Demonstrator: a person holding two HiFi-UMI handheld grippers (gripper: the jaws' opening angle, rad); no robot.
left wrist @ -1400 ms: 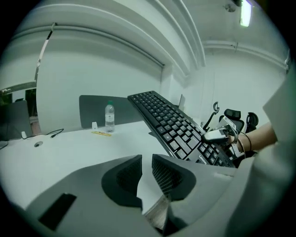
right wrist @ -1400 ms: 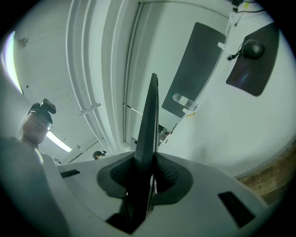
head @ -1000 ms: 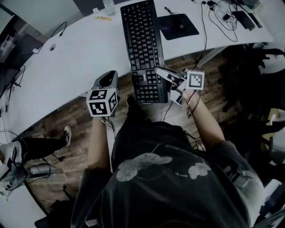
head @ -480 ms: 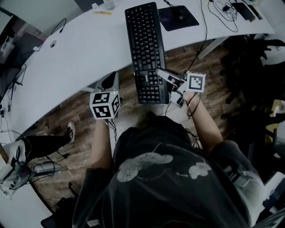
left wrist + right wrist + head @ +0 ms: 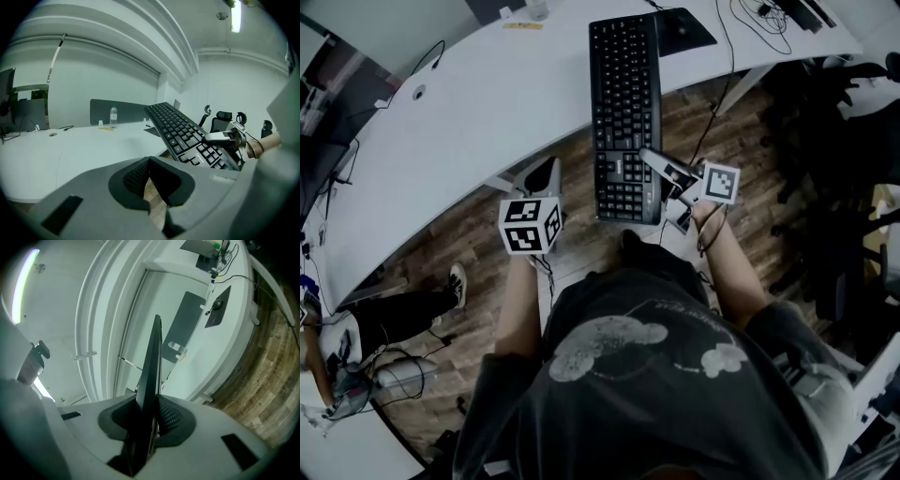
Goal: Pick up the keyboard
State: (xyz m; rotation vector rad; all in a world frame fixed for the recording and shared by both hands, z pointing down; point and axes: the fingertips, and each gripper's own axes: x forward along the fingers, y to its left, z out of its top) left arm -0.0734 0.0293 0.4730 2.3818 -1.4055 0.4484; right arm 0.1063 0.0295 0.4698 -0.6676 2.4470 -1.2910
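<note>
To the left, the left gripper [image 5: 541, 178] hangs clenched on nothing, just off the near edge of the white desk [image 5: 469, 103]. The black keyboard [image 5: 625, 103], long and with a number pad, juts from the desk over the wooden floor [image 5: 455, 239]. The right gripper [image 5: 654, 161] pinches its near right edge.

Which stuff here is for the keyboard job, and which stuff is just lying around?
For the job:
keyboard, gripped at its near end
right gripper, shut on it
left gripper, shut and empty, off to the keyboard's left

Just lying about, all on the desk:
mouse pad
water bottle
cables
</note>
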